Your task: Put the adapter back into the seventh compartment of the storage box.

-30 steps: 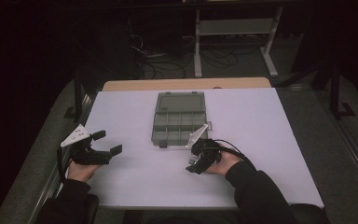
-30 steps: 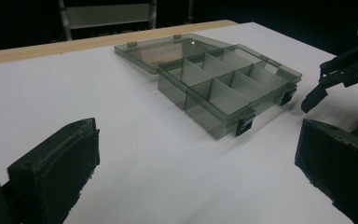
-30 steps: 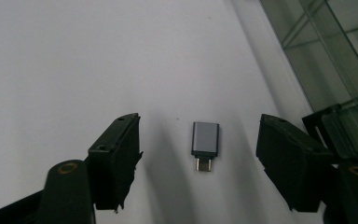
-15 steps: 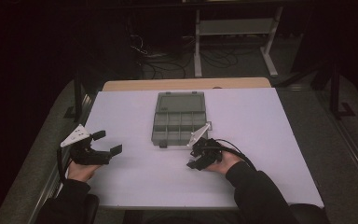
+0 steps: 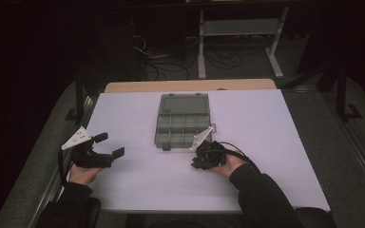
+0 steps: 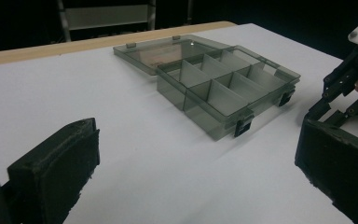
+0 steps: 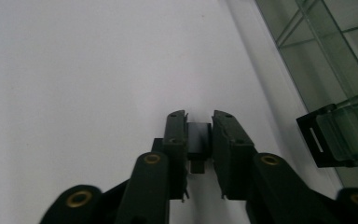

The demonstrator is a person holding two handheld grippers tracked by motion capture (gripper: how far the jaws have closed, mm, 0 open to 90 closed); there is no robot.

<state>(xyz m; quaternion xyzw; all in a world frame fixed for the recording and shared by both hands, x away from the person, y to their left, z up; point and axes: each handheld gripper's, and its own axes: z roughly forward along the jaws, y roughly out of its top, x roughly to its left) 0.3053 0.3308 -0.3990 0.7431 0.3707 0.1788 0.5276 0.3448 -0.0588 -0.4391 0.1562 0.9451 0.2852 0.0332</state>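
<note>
A smoky clear organizer box (image 5: 183,129) lies open mid-table, its lid (image 5: 184,103) folded flat behind it and its compartments (image 6: 228,88) looking empty. My right gripper (image 5: 200,161) rests on the white tabletop just in front of the box's near right corner. Its jaws have just been closing and now pinch a small black block (image 7: 199,139) between the pads (image 7: 175,140), low over the table. A black latch (image 7: 338,136) of the box sits to the right of them. My left gripper (image 5: 110,145) stands open at the table's left, nothing between its jaws (image 6: 196,186).
The white tabletop (image 5: 266,142) has free room all around the box, with a wooden edge (image 5: 190,85) at the back. Beyond the table are a dark floor, cables and a metal stand (image 5: 240,28). In the left gripper view the right gripper (image 6: 349,88) shows at the far right.
The right gripper's jaws have drawn together. Both hands have kept their places, and the box has not moved.
</note>
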